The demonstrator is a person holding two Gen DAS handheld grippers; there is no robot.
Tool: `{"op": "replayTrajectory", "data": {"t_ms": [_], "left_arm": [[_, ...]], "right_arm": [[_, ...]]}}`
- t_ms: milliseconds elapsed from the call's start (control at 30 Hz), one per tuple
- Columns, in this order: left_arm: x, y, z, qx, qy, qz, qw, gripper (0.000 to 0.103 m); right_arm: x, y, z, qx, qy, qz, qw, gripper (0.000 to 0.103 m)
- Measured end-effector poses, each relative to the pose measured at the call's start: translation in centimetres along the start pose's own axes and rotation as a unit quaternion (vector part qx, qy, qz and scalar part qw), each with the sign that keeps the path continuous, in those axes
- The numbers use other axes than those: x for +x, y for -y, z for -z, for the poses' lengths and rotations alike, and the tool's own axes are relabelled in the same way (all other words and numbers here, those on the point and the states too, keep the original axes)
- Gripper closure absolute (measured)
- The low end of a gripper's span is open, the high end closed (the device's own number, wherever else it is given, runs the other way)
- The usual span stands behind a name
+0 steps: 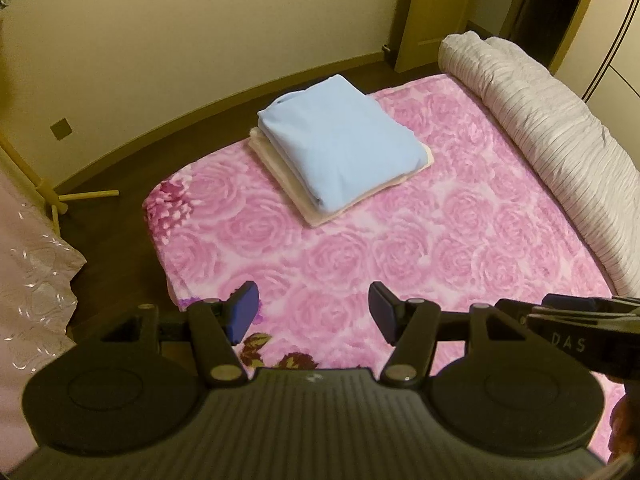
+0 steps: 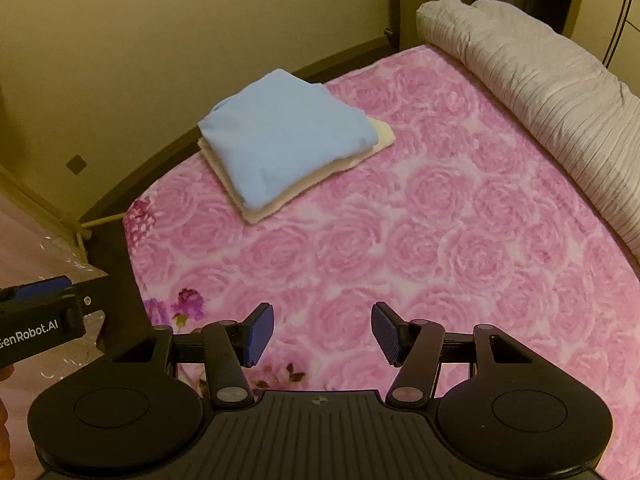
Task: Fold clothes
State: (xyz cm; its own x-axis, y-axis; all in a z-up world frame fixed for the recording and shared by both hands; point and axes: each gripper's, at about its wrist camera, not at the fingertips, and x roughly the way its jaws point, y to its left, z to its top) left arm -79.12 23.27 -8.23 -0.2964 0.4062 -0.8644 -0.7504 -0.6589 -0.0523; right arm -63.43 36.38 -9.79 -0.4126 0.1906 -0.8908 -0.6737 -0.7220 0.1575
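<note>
Clothes: folded blue garment (image 1: 340,140) stacked on cream one (image 1: 308,204), far-left on pink rose blanket (image 1: 440,240).
Left gripper (image 1: 313,312): jaws apart, empty.
Right gripper (image 2: 322,334): jaws apart, empty.

"DAS" is printed in pale letters on the right gripper (image 1: 576,312) seen at the left wrist view's edge; "GenRobot.AI" is printed in white on the left gripper (image 2: 40,312) in the right wrist view.
</note>
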Motion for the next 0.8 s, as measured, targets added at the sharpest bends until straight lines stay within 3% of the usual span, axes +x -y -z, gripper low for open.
{"op": "replayTrajectory", "data": {"t_ms": [800], "left_arm": [[4.6, -1.2, -3.8, 0.002, -0.02, 0.002, 0.9998, 0.046]], "right_arm": [[5.6, -0.5, -4.1, 0.012, -0.032, 0.0, 0.999, 0.045]]}}
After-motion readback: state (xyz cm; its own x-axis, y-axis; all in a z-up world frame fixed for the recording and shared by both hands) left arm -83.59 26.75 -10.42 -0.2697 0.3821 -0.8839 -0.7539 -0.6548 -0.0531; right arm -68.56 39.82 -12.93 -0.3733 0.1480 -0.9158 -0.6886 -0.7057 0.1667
